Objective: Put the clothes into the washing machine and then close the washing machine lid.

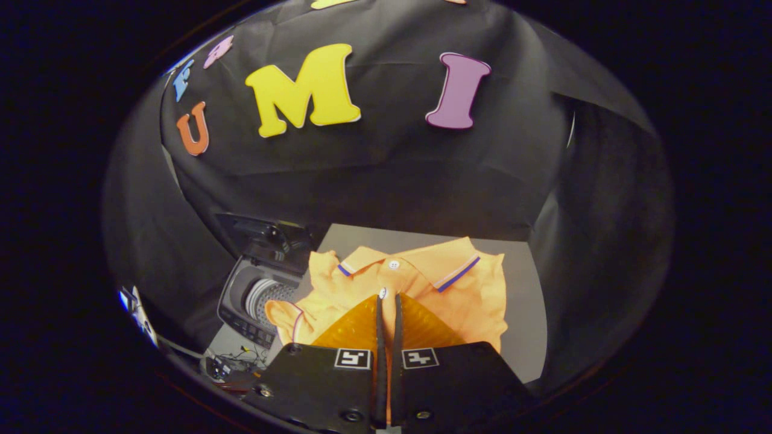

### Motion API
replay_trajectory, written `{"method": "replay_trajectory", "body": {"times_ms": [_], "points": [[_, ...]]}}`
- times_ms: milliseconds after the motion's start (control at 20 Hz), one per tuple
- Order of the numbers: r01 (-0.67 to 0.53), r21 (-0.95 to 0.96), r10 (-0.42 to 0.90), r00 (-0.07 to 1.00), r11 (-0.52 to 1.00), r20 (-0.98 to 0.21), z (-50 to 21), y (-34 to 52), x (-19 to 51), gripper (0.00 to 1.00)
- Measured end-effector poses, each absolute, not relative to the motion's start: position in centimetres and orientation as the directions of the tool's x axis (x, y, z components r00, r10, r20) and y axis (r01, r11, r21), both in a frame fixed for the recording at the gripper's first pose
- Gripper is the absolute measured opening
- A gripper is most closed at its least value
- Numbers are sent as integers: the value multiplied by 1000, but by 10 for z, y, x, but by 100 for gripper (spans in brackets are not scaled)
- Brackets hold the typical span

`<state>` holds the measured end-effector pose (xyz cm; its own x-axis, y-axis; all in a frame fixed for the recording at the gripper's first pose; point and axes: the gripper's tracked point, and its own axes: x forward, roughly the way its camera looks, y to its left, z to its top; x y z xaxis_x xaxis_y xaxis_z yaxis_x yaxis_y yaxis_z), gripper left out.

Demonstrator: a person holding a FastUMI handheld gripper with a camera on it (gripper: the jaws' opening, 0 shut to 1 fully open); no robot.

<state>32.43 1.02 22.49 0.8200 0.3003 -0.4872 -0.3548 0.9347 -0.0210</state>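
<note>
An orange polo shirt (pixel 422 283) with a white and blue striped collar lies bunched on the grey table (pixel 525 313), just ahead of the fingers. My gripper (pixel 389 299) is shut on the orange polo shirt, at the button placket below the collar, and a thin strip of orange cloth shows between the two fingers. A small grey top-loading washing machine (pixel 253 301) stands to the left of the shirt. Its lid (pixel 265 235) is raised at the back and the ribbed drum (pixel 265 295) is exposed. One sleeve of the shirt overlaps the machine's right edge.
Thin cables and small electronic parts (pixel 232 361) lie on the table in front of the washing machine. The black cloth wall (pixel 386 181) closes in behind the table and on both sides. Bare grey table runs to the right of the shirt.
</note>
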Motion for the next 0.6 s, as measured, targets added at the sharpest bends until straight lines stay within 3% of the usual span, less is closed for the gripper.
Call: {"method": "replay_trajectory", "body": {"times_ms": [600], "points": [[-595, -17, 534, 733, 803, -422, 286, 215, 255, 6]]}}
